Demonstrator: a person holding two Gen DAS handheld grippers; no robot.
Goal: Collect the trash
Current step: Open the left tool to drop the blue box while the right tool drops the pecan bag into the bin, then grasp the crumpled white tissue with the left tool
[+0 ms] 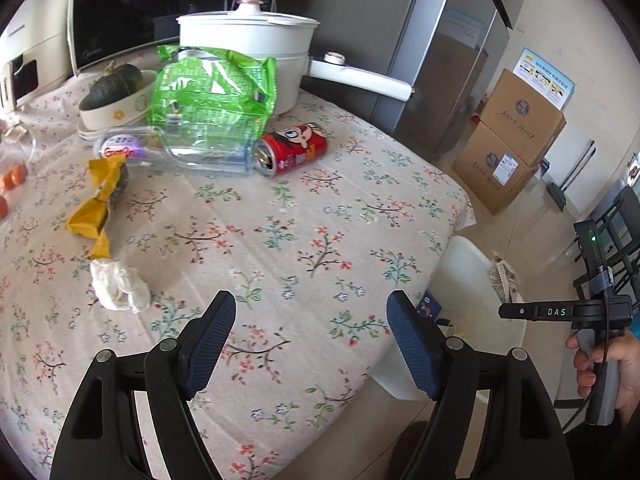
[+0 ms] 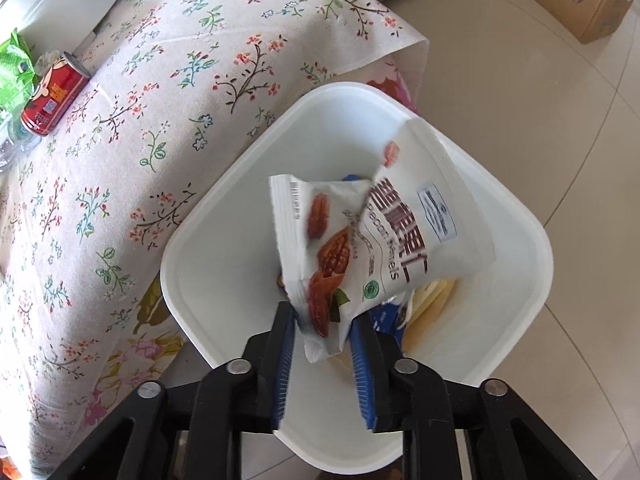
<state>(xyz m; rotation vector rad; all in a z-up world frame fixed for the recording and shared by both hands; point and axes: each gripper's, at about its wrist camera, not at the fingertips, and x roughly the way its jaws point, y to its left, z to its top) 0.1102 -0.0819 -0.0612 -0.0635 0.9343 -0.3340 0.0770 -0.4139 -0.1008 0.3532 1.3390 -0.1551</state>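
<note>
White snack packet (image 2: 360, 248): glossy pouch printed with brown pecan halves, dark red-brown characters and a small green round mark; creased, its lower corner pinched, the rest blurred and hanging over the bin's opening.
Right gripper (image 2: 324, 344): jaws clenched on the packet's bottom corner, blue ribbed pads on either side of it; held above the bin.
Bin (image 2: 208, 240): white plastic, rounded-square rim, standing on the tiled floor just beside the bench's draped corner; yellowish and blue scraps lie inside, partly hidden.
Left gripper (image 1: 310, 320): jaws released and spread wide, nothing between them, hovering over the bench.
Bench (image 1: 304, 208): covered by a pale floral cloth.
Red can (image 1: 292, 152): lying on its side, cartoon face on the label, open end toward the camera, touching the clear bottle.
Clear bottle (image 1: 180, 148): on its side, purple label near the neck.
Green bag (image 1: 212, 88): crumpled, resting on the bottle, in front of the white pot (image 1: 248, 36).
Yellow wrapper (image 1: 96, 200): twisted, near the left edge.
Tissue wad (image 1: 118, 284): white, crumpled, just below the wrapper.
</note>
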